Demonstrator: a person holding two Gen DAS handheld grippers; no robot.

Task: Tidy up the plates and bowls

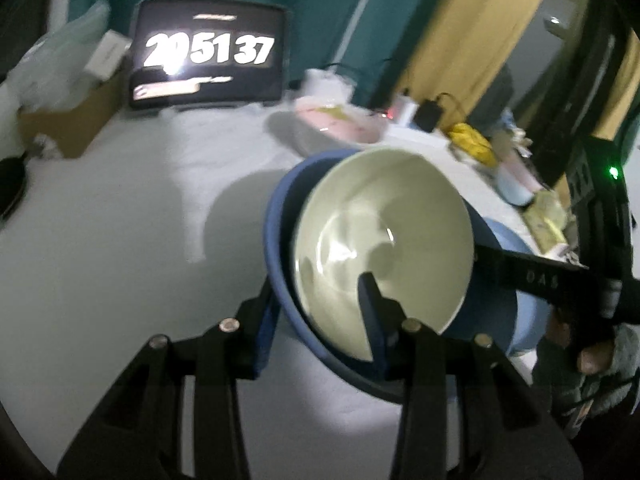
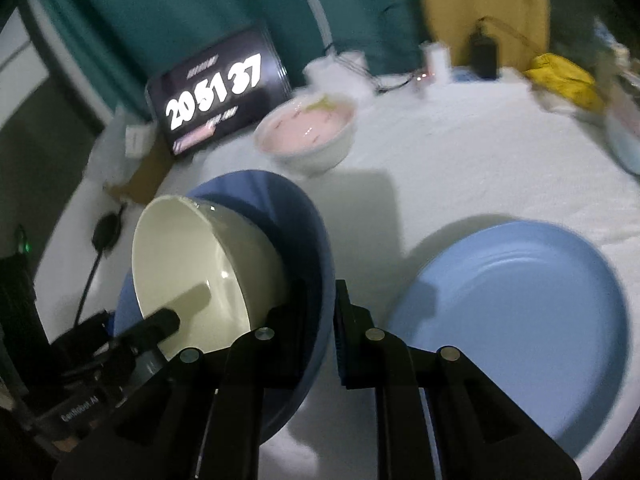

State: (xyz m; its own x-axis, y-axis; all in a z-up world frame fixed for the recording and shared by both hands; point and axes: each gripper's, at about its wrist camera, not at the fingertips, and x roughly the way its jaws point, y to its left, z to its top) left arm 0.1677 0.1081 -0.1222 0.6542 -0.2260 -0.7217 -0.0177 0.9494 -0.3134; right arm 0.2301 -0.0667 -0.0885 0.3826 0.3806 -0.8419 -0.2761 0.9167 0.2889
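The left tongs [image 1: 320, 312] gripped the near rims of a tilted blue plate [image 1: 280, 208] and the cream bowl [image 1: 384, 232] nested in it, one finger outside the plate and the other finger [image 1: 370, 296] inside the bowl. The right tongs [image 2: 318, 320] were clamped on the same blue plate's opposite rim, one finger behind it and one in front. Both pieces were tipped steeply and lifted off the white desk [image 1: 120, 260]. In the right wrist view, a second light-blue plate [image 2: 520, 320] lay flat on the desk just beside them, and a pink-lined bowl [image 2: 308, 136] stood further back, near a tablet [image 2: 218, 92] showing large white digits. A yellow bag [image 2: 564, 78] sat at the far edge, among blurred clutter.
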